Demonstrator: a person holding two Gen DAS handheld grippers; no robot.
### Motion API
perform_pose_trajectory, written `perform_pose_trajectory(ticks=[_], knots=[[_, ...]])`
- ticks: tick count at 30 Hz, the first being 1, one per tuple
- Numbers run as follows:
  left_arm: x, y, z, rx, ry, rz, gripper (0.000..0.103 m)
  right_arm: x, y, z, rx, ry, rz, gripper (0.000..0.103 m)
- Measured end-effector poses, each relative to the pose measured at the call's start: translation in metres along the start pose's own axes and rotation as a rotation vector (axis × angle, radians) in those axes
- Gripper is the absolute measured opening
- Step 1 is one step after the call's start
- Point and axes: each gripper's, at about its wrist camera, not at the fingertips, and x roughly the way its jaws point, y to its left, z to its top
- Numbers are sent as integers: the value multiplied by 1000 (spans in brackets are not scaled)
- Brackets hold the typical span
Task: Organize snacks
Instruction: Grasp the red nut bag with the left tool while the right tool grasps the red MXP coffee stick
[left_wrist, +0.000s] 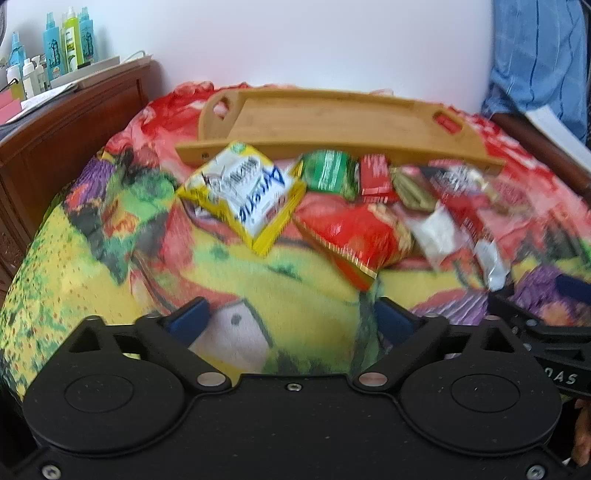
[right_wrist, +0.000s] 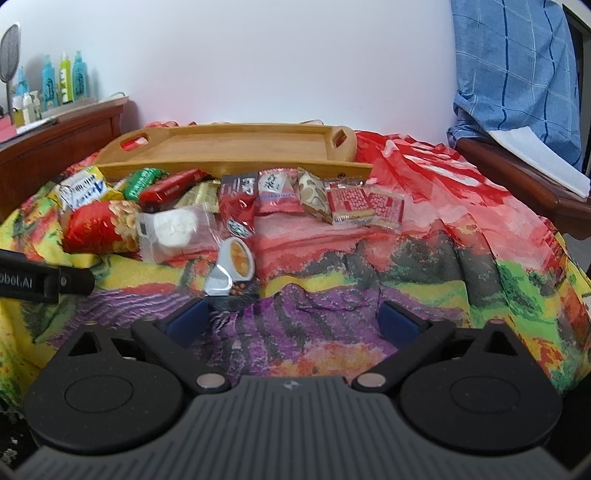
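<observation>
item, largest first: the patterned blanket (right_wrist: 369, 258) is covering the whole bed, lumpy and soft under everything. next, the wooden tray (right_wrist: 236, 147) is lying at the far side, bare inside, its near rim touching the back row of snacks. next, the snacks are lying loose on the blanket just in front of it: yellow-and-white packet (left_wrist: 243, 188) at the far left, red nut bag (left_wrist: 354, 236) beside it, green packet (left_wrist: 330, 175) behind, clear bun wrapper (right_wrist: 177, 229), coffee sachet (right_wrist: 236, 266) nearest me, twin red biscuit packs (right_wrist: 365, 206) at the right end. smallest: my left gripper (left_wrist: 291, 319) and right gripper (right_wrist: 295, 317) are both hovering spread wide, grasping nothing, only blanket between the blue pads. risks i am judging: the sachets are overlapping, so a pinch may be lifting two; slick wrappers may be slipping; the pads may be snagging blanket folds; the tray, resting on soft bedding, may be tipping when loaded at one end.
</observation>
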Motion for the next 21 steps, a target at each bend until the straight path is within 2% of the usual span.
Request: perform_pose_trajectory(ticks=[2,6,7,9,10,12,14,18,21], knots=[[-7,2,6,10,-19,-16,82,-4,-1,3,-4,-13,12,93],[-23,-1,18,39,-84,-35,66,-13,-2,10,12,-57,32,80],[-28,-2,20,42,-106,-45,66,-14,-3,14,20,-62,38,78],[-31,-3,26,56,-141,-69,66,-13,-3,20,30,-68,57,69],[-32,-6,28,67,-150,-74,66,-12,-2,23,31,-66,65,66],[-29,-12,32,99,-155,-73,66,-7,1,28,23,-61,79,52],[-25,-18,34,127,-158,-76,66,-4,5,31,13,-60,94,46],[-14,-28,33,170,-139,-87,66,3,12,36,-11,-51,115,41],[-7,-29,32,184,-118,-93,55,9,15,38,-17,-40,114,36]])
